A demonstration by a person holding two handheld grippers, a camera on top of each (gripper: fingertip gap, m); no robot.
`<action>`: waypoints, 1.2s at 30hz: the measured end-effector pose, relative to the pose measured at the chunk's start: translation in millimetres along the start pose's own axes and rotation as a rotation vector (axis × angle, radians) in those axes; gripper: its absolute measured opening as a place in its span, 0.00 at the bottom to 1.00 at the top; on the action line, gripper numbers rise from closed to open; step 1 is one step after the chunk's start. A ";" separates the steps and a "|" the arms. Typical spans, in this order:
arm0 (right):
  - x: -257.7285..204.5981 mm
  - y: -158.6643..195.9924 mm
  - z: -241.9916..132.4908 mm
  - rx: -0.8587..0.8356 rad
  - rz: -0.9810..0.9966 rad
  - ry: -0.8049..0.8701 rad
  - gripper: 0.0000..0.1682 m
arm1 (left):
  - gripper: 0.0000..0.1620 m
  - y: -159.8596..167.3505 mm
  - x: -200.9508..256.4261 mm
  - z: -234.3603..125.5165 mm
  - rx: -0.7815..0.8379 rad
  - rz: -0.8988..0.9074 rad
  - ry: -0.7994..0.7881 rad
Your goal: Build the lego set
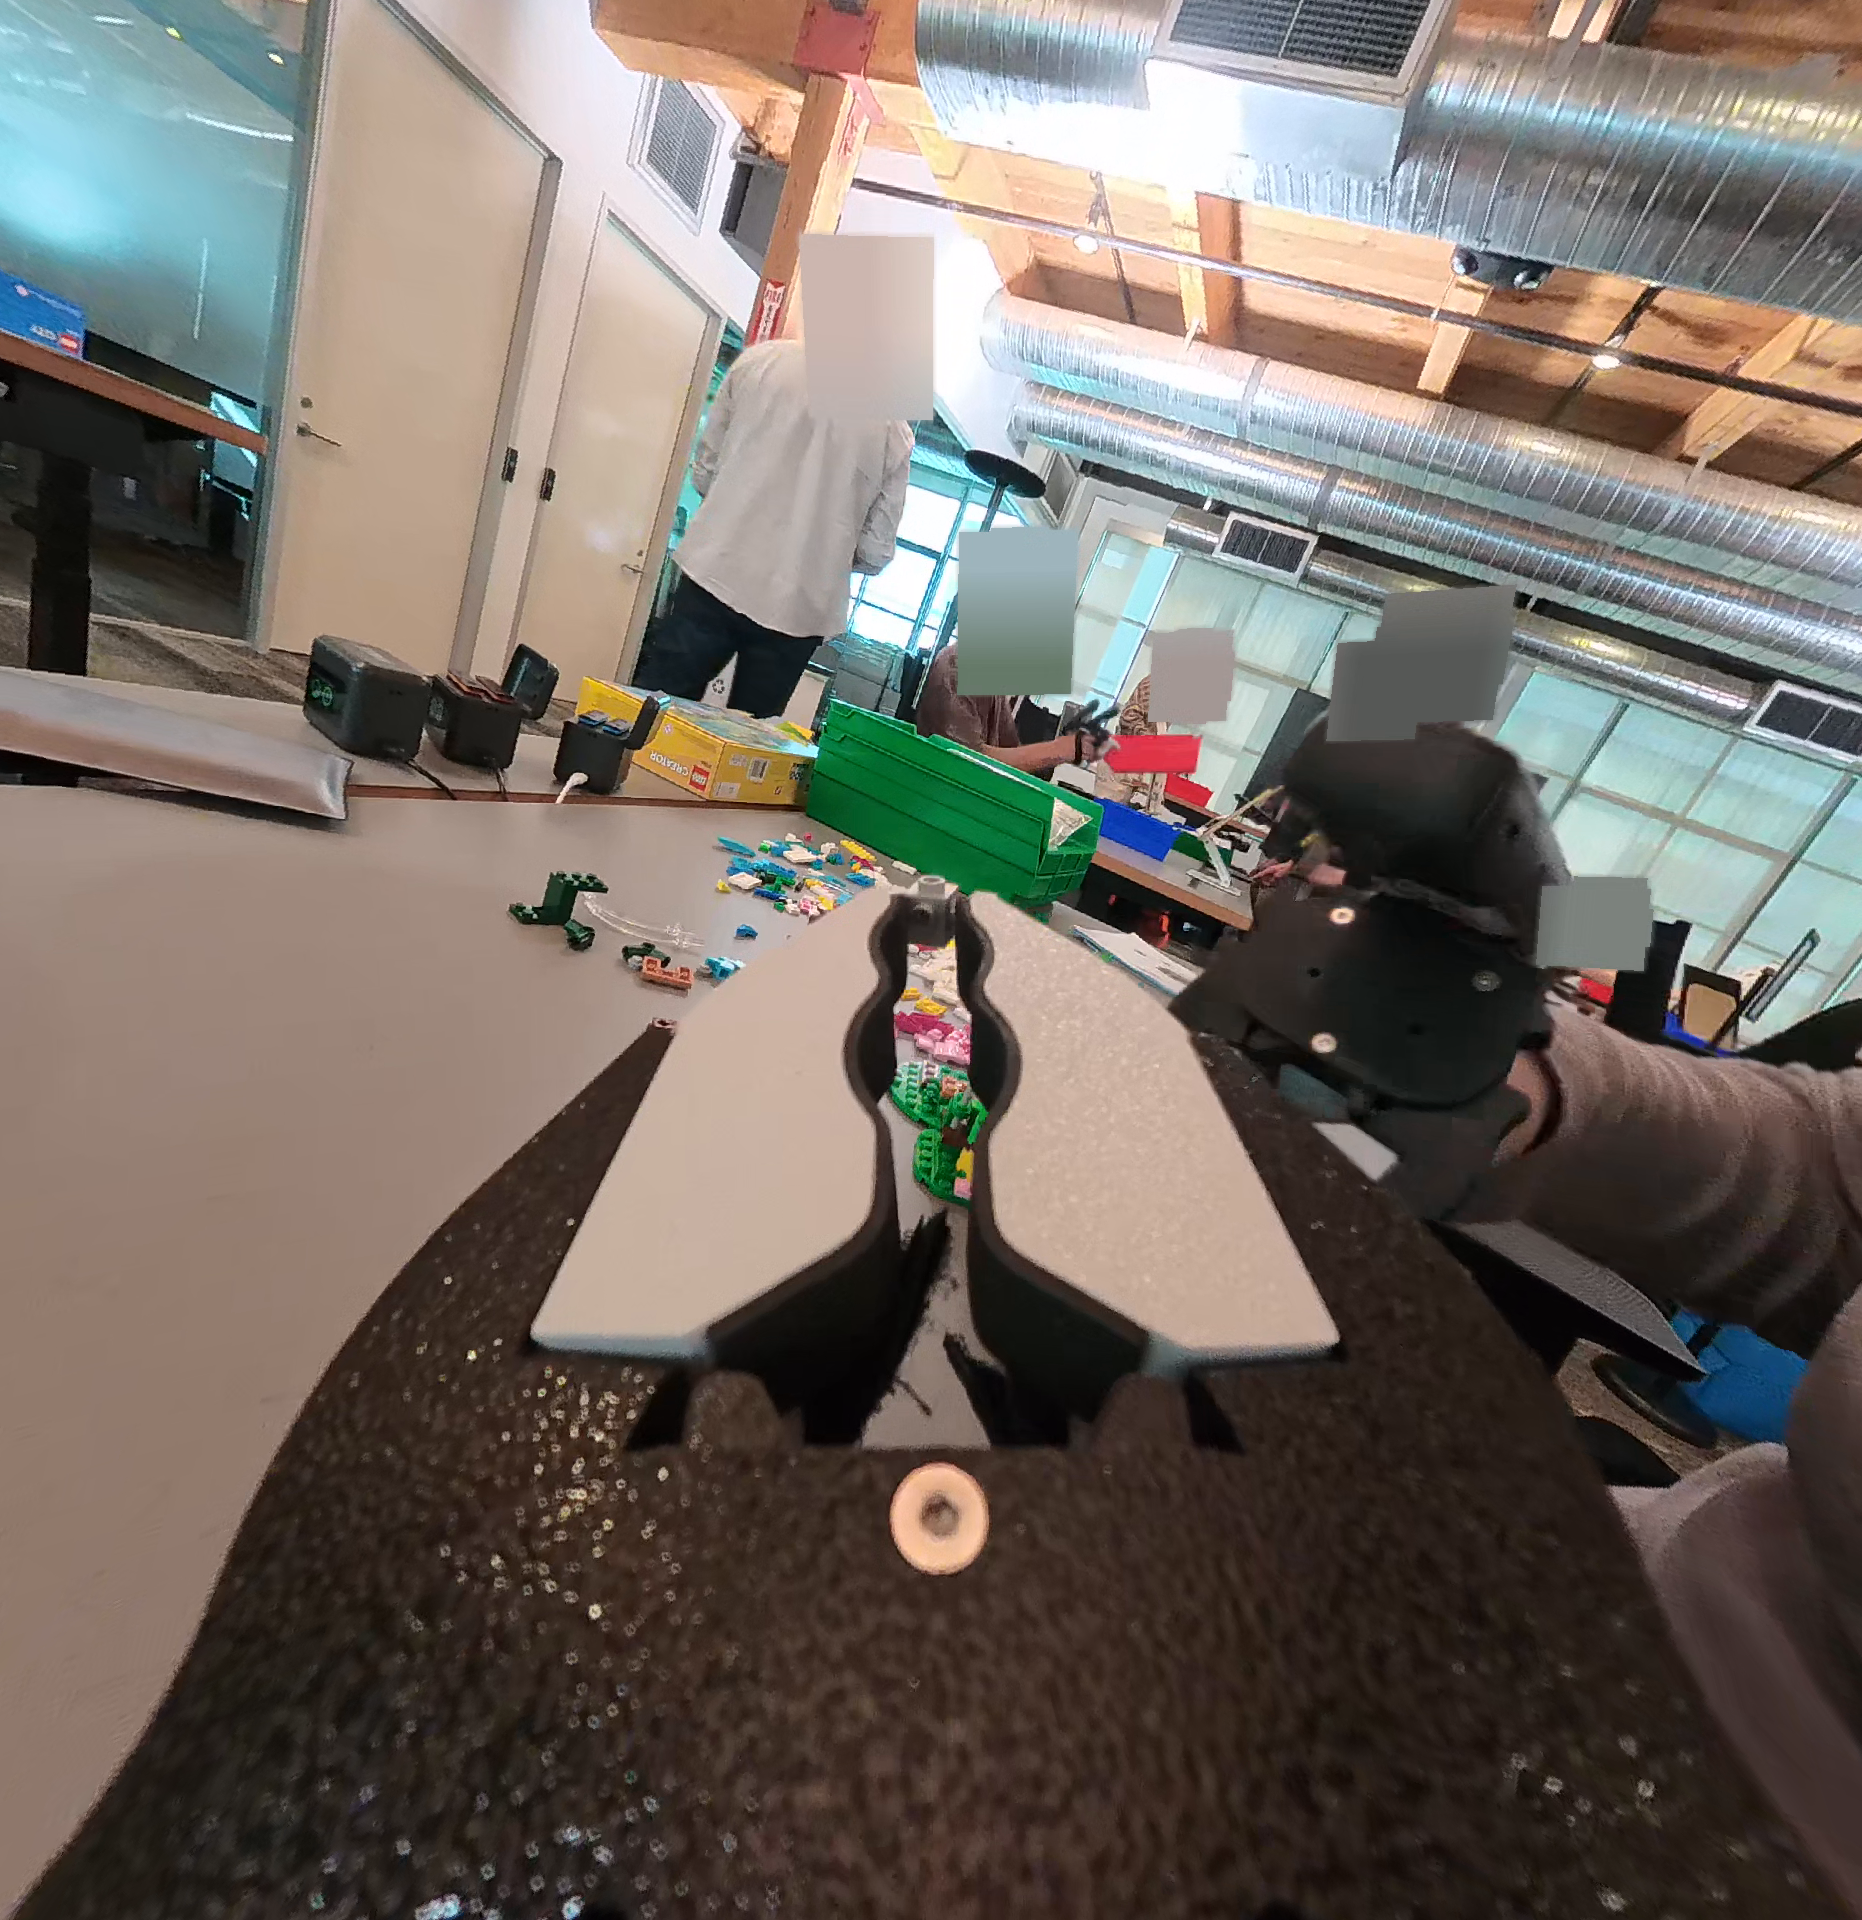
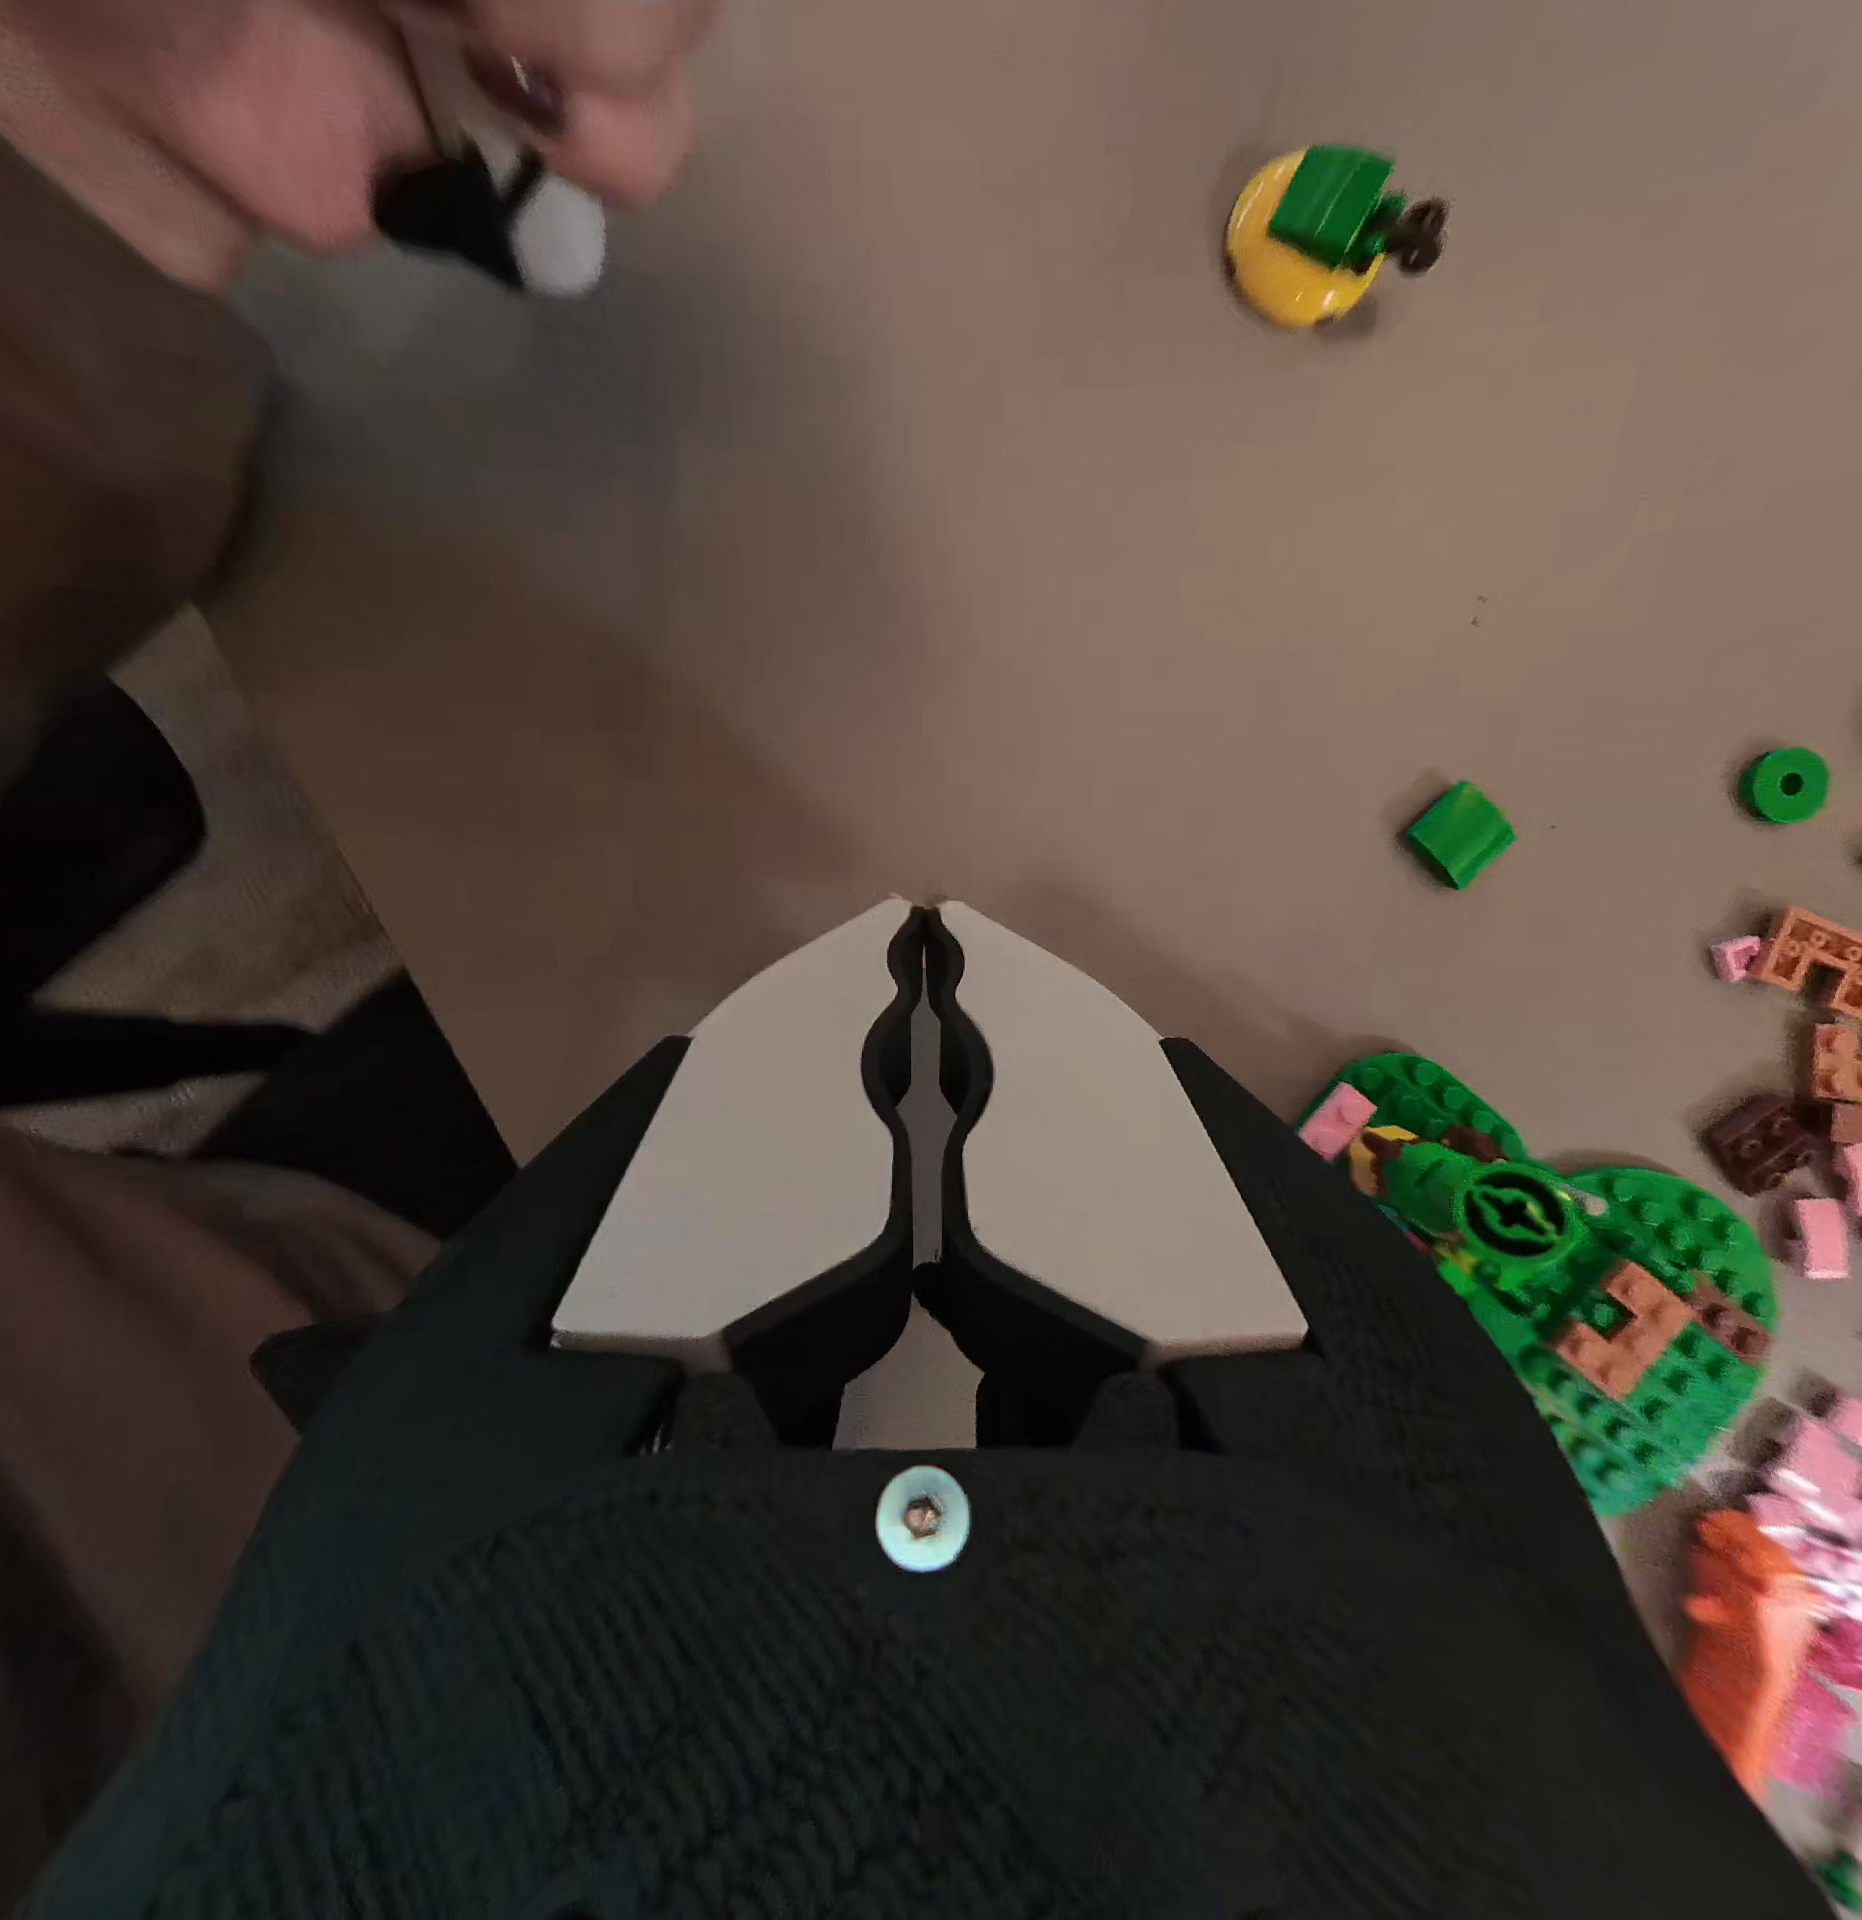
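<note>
Barely started: the green base build (image 2: 1633, 1351) has a few bricks on, and loose pieces (image 1: 802, 868) cover the tabletop (image 1: 283, 1039). Left hand-held gripper (image 1: 932, 920) pinches a small grey piece (image 1: 932, 902); right hand-held gripper (image 2: 925, 914) is closed on nothing.

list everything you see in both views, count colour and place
small stud piece: one, grey, pinched at the left gripper's tip
round plates with a partial build: two joined, green, table right of the right gripper
loose bricks: many, mixed colours, far table
pink and brown bricks: many, right edge of table
sloped brick: one, green, open table
ring piece: one, green, beside it
dome with a green block on top: one, yellow, farther out
dark green build: one, mid table
set box: one, yellow, far table edge
bins: stacked, green, far right
chargers: three, black, far left
left gripper: one, black and grey, jaws closed on the stud piece
right gripper: one, jaws closed, empty
</note>
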State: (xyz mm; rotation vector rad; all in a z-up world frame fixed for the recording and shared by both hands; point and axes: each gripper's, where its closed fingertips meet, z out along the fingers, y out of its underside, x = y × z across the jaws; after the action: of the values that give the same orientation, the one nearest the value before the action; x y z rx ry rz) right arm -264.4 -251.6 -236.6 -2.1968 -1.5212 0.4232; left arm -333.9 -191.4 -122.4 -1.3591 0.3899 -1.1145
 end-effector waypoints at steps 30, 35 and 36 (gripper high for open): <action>9.5 13.8 15.6 0.251 0.210 0.298 0.20 | 0.05 5.1 -1.2 -0.6 -0.028 0.002 0.002; 16.9 20.4 12.1 0.200 0.215 0.277 0.18 | 0.05 6.4 -3.5 -1.1 -0.032 -0.002 -0.003; 19.1 20.8 10.5 0.194 0.210 0.283 0.18 | 0.05 6.2 -3.9 -1.4 -0.032 -0.003 -0.003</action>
State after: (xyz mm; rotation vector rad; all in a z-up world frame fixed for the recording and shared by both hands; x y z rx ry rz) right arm -246.0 -238.1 -256.4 -2.1625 -1.0624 0.2939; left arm -334.3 -190.1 -129.7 -1.3898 0.4048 -1.1123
